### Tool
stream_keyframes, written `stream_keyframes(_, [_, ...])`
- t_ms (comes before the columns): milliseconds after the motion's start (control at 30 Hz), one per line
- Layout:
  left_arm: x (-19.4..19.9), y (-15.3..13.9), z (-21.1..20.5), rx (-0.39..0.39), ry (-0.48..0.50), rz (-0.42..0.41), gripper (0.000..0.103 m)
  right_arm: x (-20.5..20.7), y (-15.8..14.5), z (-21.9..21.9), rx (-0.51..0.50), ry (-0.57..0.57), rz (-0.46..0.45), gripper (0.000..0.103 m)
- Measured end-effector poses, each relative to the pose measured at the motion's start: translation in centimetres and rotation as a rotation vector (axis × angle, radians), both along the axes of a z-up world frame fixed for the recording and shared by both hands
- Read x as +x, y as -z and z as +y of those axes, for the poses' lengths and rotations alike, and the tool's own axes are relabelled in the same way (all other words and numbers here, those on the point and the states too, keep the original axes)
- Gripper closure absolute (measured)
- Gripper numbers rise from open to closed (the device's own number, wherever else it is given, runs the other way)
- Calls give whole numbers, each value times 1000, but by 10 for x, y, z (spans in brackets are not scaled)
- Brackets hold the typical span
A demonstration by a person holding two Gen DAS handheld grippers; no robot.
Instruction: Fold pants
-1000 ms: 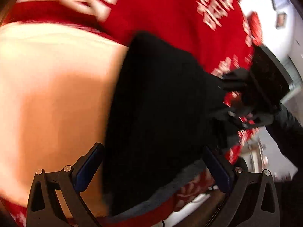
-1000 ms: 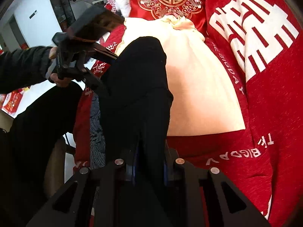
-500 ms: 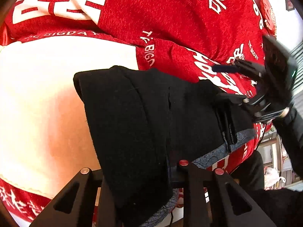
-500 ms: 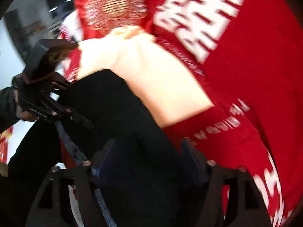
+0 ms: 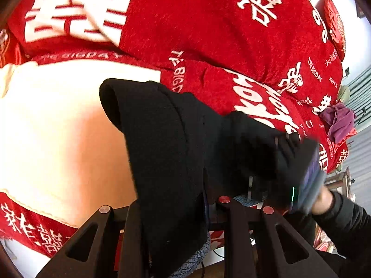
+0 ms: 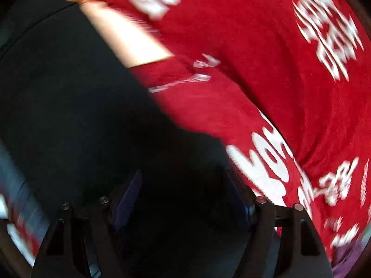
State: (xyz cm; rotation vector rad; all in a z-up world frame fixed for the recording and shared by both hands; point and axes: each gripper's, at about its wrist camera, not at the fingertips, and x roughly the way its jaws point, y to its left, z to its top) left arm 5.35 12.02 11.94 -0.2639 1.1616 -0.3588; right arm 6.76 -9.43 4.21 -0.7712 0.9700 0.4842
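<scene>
The black pants (image 5: 167,139) lie folded across a cream cloth (image 5: 58,127) and the red blanket (image 5: 208,34). My left gripper (image 5: 185,199) is shut on the near edge of the pants, and the thick fabric hides its fingertips. At the right end of the pants in the left wrist view is my right gripper (image 5: 280,157), blurred by motion. In the right wrist view the right gripper (image 6: 183,185) stands open, wide apart over the black pants (image 6: 69,92). Fabric lies between its fingers, but the pads do not press on it.
The red blanket (image 6: 278,69) with white lettering covers the whole surface. A purple cloth (image 5: 338,122) lies at its far right edge. A person's hand (image 5: 324,201) in a dark sleeve holds the right gripper. The blanket's near edge drops off just under my left gripper.
The left gripper went from wide open to shut on the pants' near edge and rose. The right gripper let go of the pants, opened, rolled and swung down to their right end.
</scene>
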Motion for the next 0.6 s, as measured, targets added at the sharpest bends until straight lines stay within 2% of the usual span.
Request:
stream_keyframes(100, [3, -13, -13, 13, 2, -16, 83, -51, -1, 2, -39, -138, -55, 27])
stream_keyframes(200, [6, -20, -23, 54, 3, -26, 83, -81, 0, 5, -97, -232, -188, 27])
stream_keyframes(267, [6, -19, -23, 71, -7, -16, 83, -81, -4, 6, -104, -250, -206, 27])
stream_keyframes(333, [6, -16, -18, 67, -21, -4, 83, -72, -25, 0, -35, -192, -209, 27])
stream_keyframes(433, [6, -10, -16, 55, -35, 9, 83, -62, -59, -28, 117, -133, -136, 19])
stream_keyframes(467, [5, -9, -16, 56, -33, 9, 83, -56, -70, -46, 175, -136, -82, 19])
stream_keyframes(500, [5, -9, -17, 57, -31, 8, 83, -51, -74, -60, 203, -144, -46, 19])
stream_keyframes(600, [5, -9, -18, 50, -26, 1, 83, -40, -81, -103, 303, -203, 137, 19])
